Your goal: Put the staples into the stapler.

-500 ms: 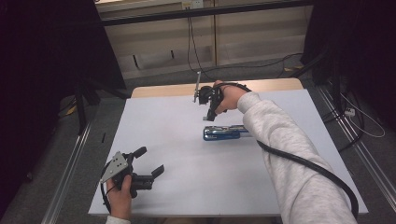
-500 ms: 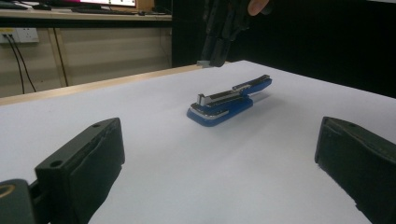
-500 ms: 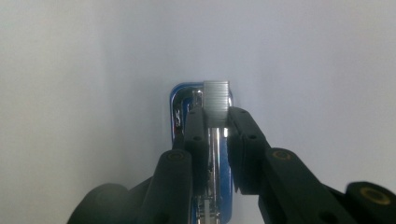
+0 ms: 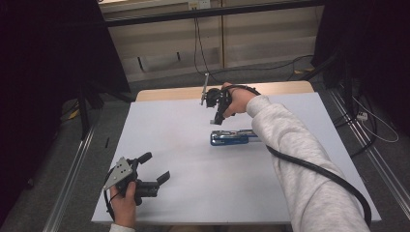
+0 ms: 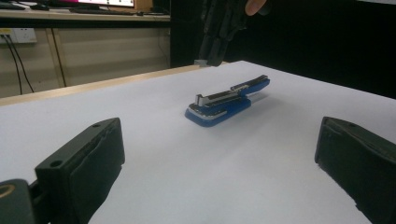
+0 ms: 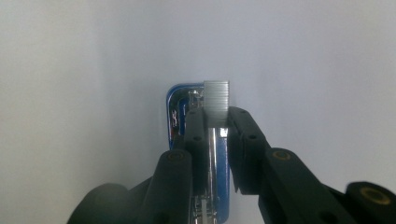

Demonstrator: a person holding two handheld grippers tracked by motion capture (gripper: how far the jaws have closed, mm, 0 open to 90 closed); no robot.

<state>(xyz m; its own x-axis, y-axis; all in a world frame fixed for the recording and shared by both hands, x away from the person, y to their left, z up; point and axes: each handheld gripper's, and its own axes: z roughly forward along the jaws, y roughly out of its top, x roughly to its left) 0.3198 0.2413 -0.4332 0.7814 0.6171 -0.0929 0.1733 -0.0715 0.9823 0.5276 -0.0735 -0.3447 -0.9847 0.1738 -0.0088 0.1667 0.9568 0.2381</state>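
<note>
High view shows one white counter (image 4: 193, 193), one blue stapler (image 4: 233, 137) lying near its middle, two grippers and two hands. The left gripper (image 4: 154, 169) sits low at the near left corner, well apart from the stapler, its jaws spread wide with nothing between them; the left hand (image 4: 125, 198) grips its body. The right gripper (image 4: 216, 117) hangs above the counter just beyond the stapler, jaws pointing down, held by the right hand (image 4: 239, 99) on a grey sleeve (image 4: 300, 164); one black cable (image 4: 329, 181) trails from it along the arm. From here the small thing at its tips is too small to name. Right gripper view looks straight down and settles it: the jaws pinch one short strip of staples (image 6: 217, 97), silvery and ribbed, which stands out past the tips, and directly under it lies the stapler (image 6: 176, 116), open, with its metal channel running between the jaws. Left gripper view gives the side look the others lack: the stapler (image 5: 224, 100) rests flat on the counter with its top arm lifted slightly, and the right gripper (image 5: 219, 28) hangs above and behind it, clear of it, with one fingertip (image 5: 256, 5) at the top edge.
</note>
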